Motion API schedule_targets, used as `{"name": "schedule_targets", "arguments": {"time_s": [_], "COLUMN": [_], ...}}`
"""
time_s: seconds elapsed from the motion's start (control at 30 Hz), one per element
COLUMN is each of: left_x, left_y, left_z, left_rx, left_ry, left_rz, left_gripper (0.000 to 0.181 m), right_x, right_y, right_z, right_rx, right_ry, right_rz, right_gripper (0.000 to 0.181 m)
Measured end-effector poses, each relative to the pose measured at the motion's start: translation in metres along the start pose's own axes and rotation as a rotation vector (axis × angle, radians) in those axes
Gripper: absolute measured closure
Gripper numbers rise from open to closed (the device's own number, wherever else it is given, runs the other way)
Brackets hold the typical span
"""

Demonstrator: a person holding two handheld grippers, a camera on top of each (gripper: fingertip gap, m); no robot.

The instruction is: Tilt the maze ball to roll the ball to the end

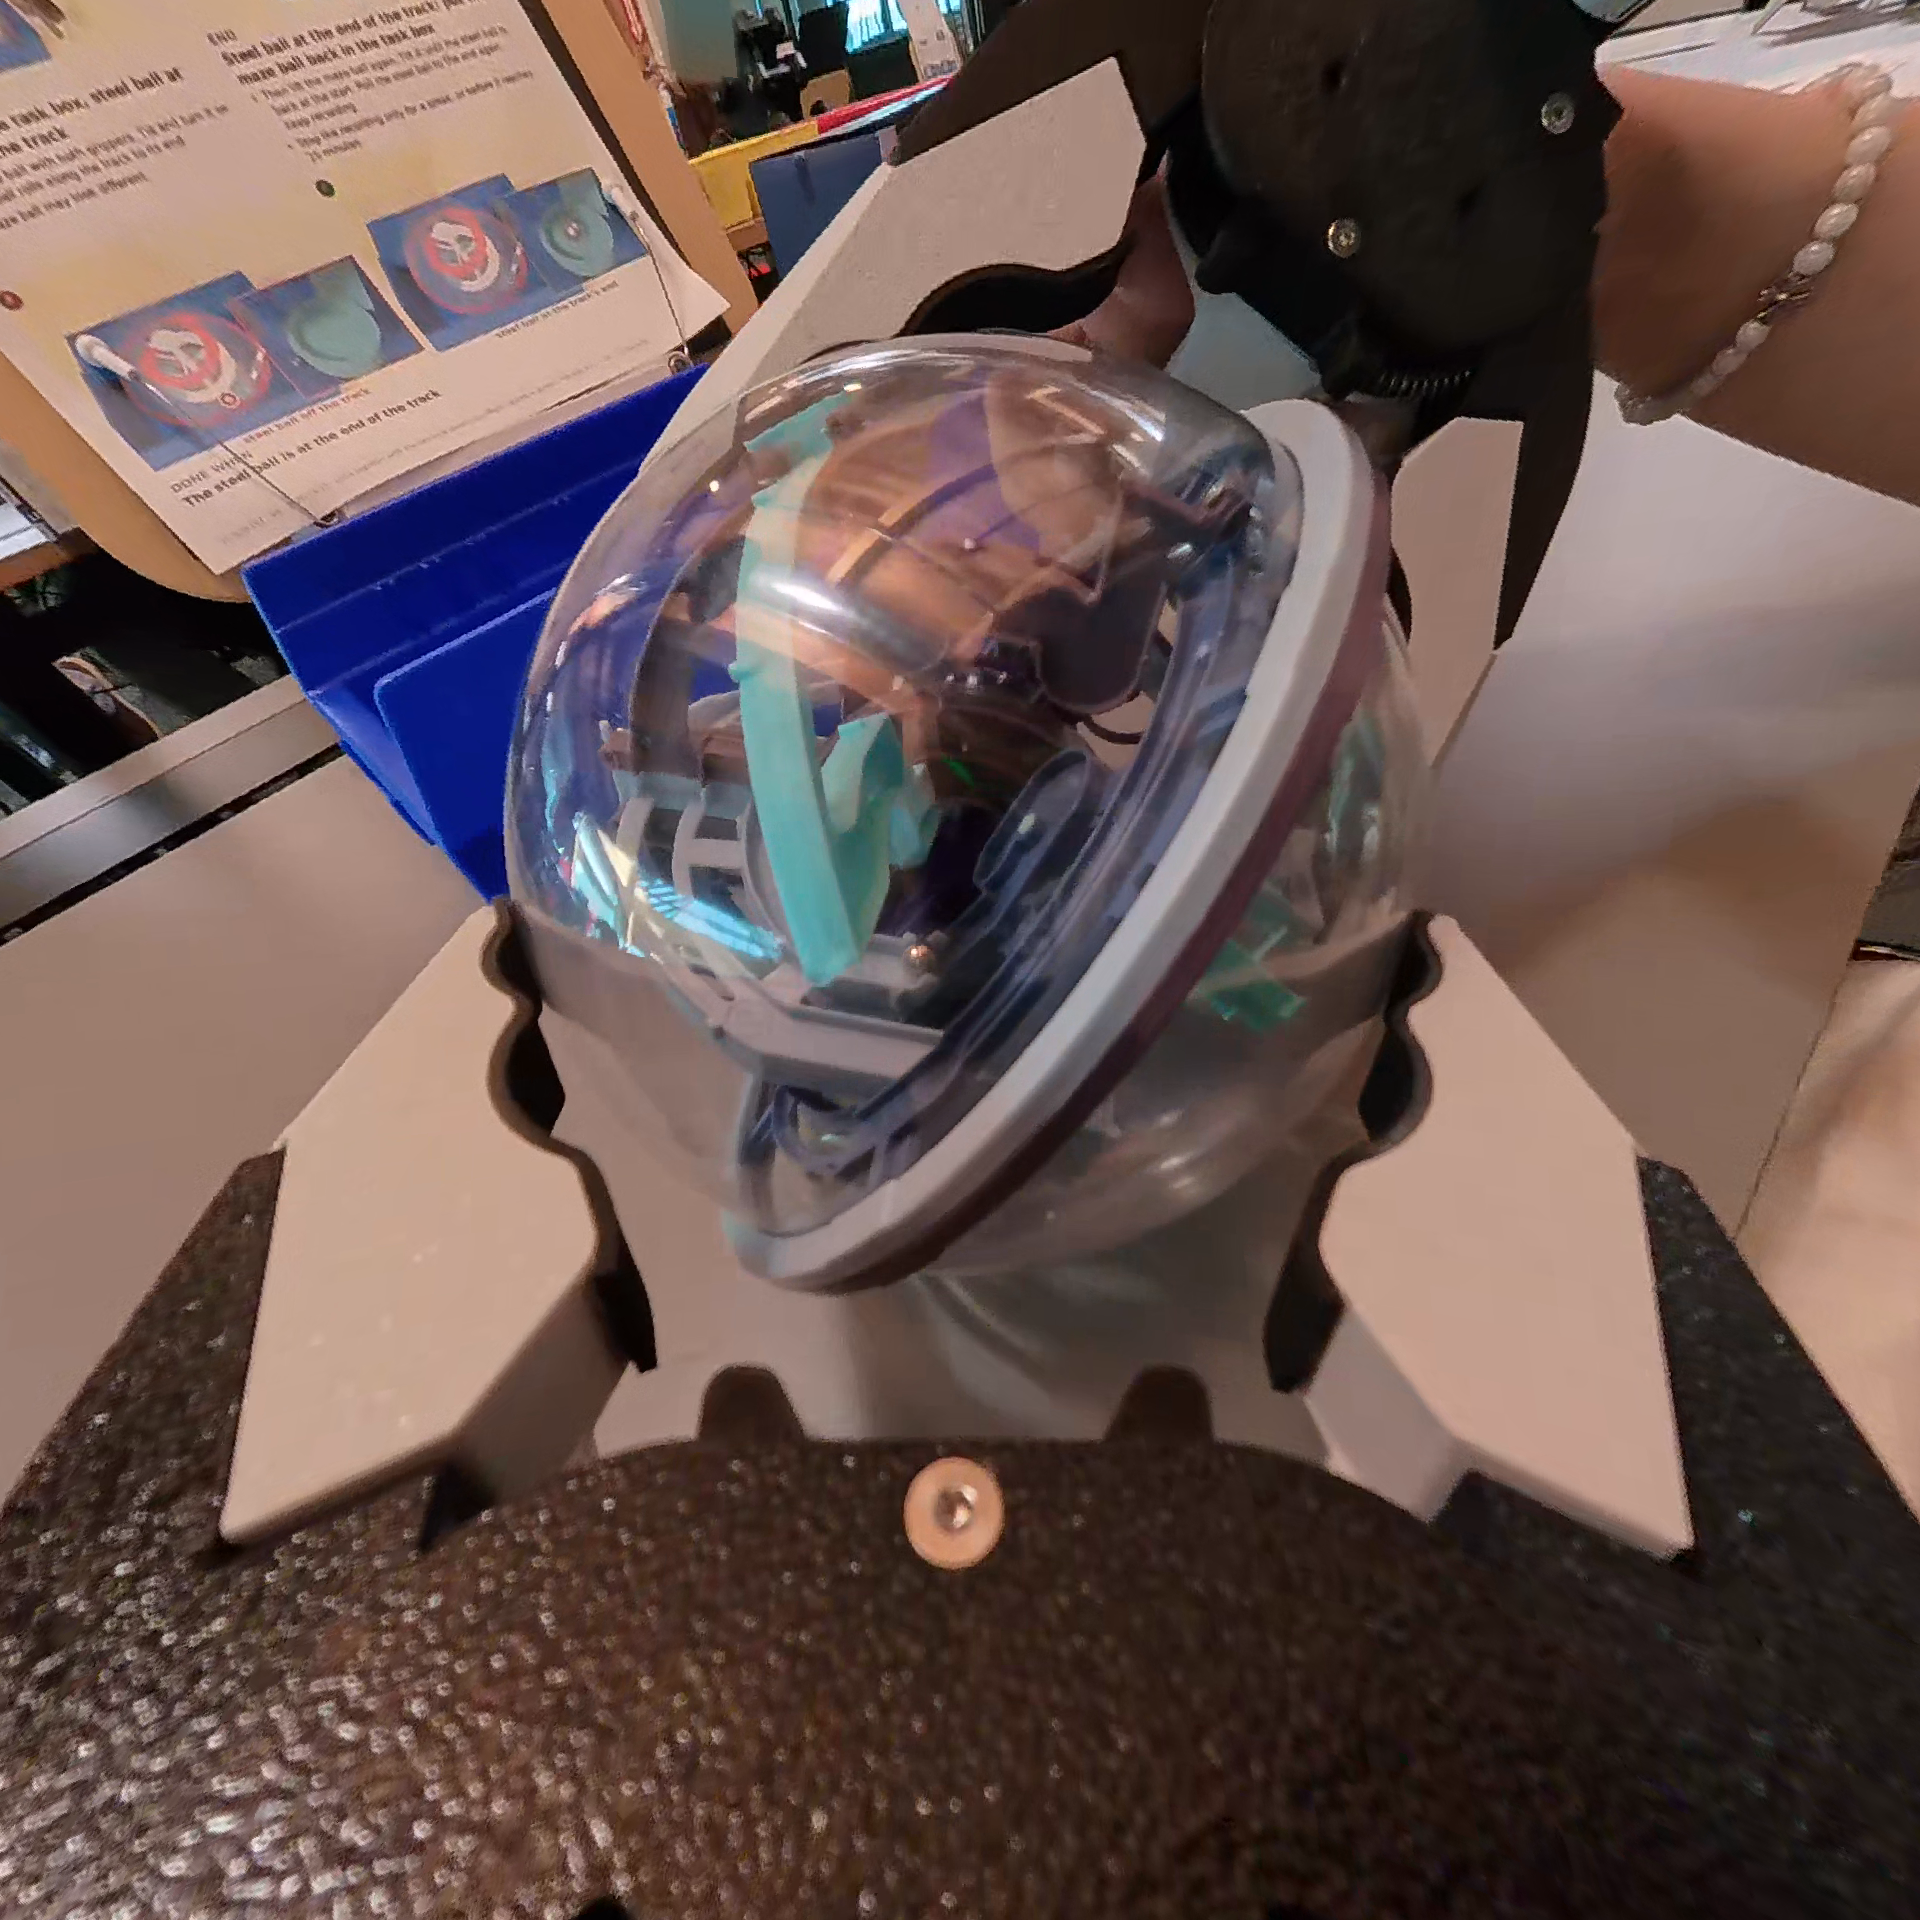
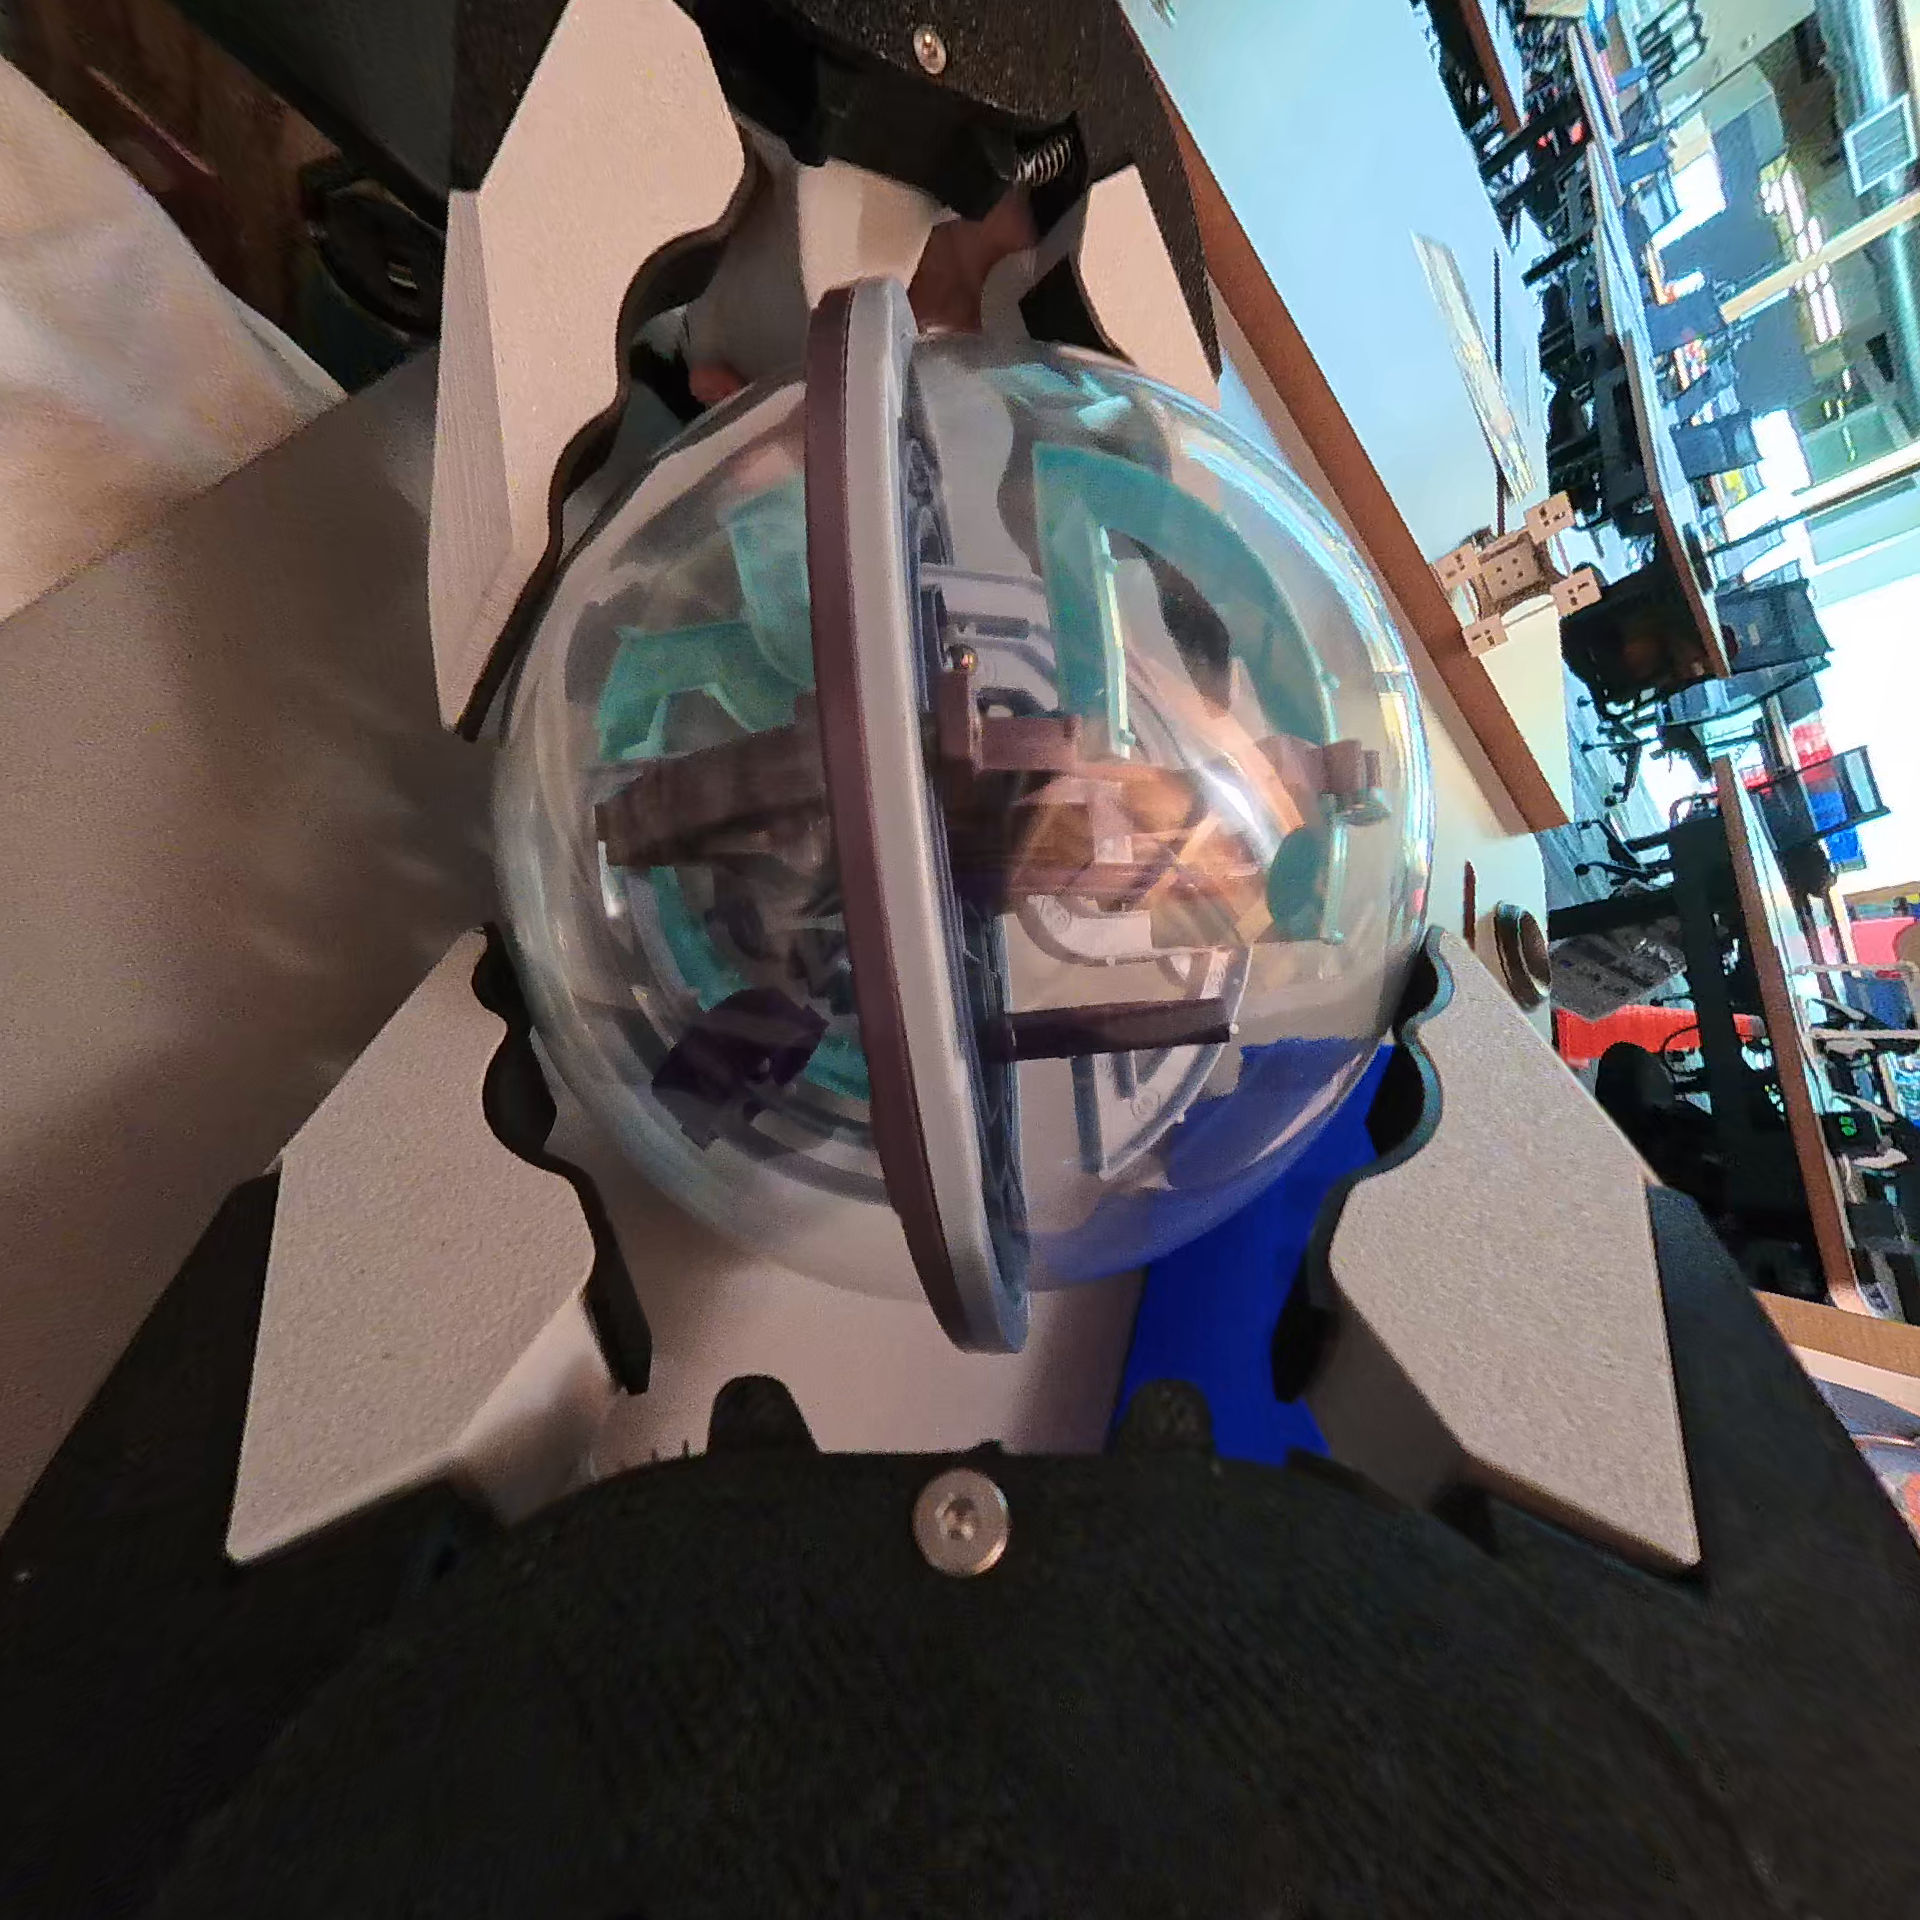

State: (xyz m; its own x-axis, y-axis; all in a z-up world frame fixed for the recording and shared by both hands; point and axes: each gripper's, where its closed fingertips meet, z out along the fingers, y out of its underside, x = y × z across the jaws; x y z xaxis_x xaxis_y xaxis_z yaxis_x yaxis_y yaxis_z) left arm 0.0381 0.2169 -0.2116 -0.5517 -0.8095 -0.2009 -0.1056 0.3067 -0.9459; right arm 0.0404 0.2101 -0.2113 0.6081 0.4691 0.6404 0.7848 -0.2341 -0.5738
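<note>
The left claw (image 1: 961, 1091) is clamped on the maze ball (image 1: 935, 831), its white fingers (image 1: 436, 1174) pressed to the clear shell on both sides. The right claw (image 2: 961, 1122) grips the same ball from the opposite side, holding it aloft. A small steel ball (image 1: 920, 953) sits on a grey track inside. Beyond stand a blue bin (image 1: 416, 665) and a printed instruction sheet (image 1: 260, 239) with photos.

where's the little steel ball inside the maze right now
In the right wrist view the steel ball sits just right of the maze ball's grey rim, in its upper half, on grey track above the brown bar.
</note>
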Motion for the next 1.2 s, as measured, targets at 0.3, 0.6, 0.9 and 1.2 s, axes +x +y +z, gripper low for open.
{"name": "schedule_targets", "arguments": {"time_s": [0.3,0.6,0.9,1.2], "left_x": [0.013,0.029,0.039,0.043], "left_y": [-0.001,-0.007,-0.004,-0.018], "left_z": [-0.006,-0.014,-0.018,-0.030], "left_rx": [0.052,0.104,0.091,0.149], "left_ry": [0.019,0.084,0.088,0.190], "left_rz": [0.010,0.014,0.119,-0.022], "left_gripper": [0.028,0.028,0.028,0.036], "right_x": [-0.011,-0.026,-0.035,-0.039], "right_y": [-0.012,-0.025,-0.031,-0.036], "right_z": [-0.006,-0.013,-0.017,-0.017], "right_rx": [0.056,0.051,-0.021,-0.070], "right_ry": [0.008,0.099,0.175,0.232], "right_rz": [-0.015,-0.061,-0.154,-0.205], "right_gripper": [0.023,0.023,0.024,0.024]}}
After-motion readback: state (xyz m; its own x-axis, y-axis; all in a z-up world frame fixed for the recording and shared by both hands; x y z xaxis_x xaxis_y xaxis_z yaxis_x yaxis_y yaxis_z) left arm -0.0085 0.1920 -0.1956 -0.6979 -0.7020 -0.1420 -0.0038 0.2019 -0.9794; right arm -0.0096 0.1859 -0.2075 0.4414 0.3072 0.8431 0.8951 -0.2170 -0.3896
